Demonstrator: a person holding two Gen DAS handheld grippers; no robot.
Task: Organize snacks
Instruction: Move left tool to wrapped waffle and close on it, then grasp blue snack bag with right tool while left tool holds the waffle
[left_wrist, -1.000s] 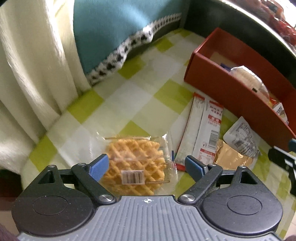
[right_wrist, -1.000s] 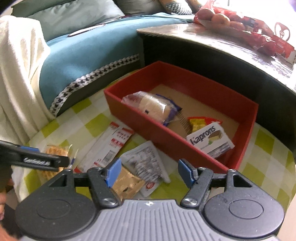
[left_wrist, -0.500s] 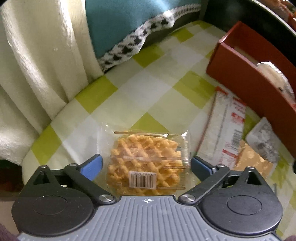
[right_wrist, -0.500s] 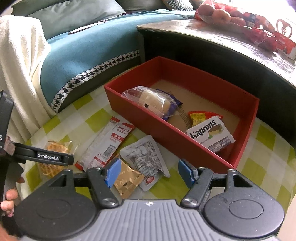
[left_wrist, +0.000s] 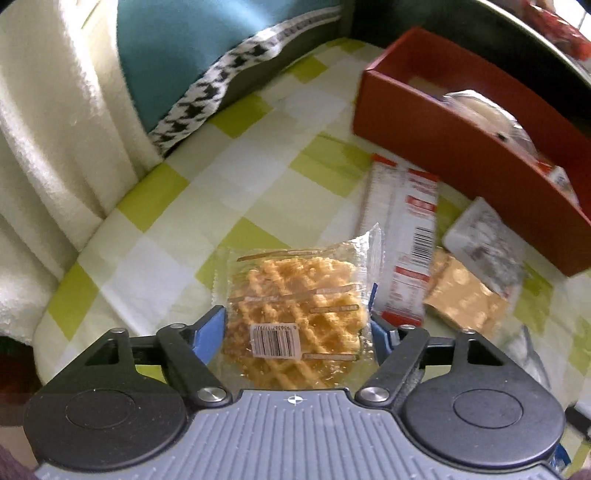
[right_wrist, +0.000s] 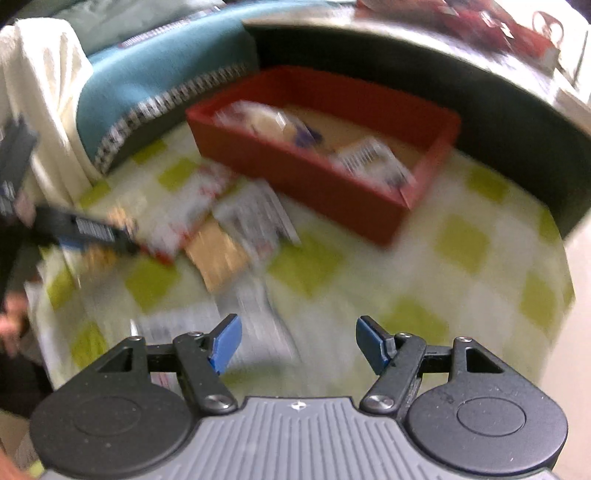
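Clear crinkly plastic around a golden waffle (left_wrist: 295, 314), between the left gripper (left_wrist: 297, 330) jaws

The jaws press the wrapper's side edges and seem to hold it above the checked tabletop (left_wrist: 177, 229); light, brittle, slippery film, so grip gently at the sides. Red box (left_wrist: 461, 147) lies at 2 o'clock. Right gripper (right_wrist: 297, 341) jaws gape wide, empty

Waffle pack (left_wrist: 299, 317): barcode sticker, digits blurred; no other text legible.
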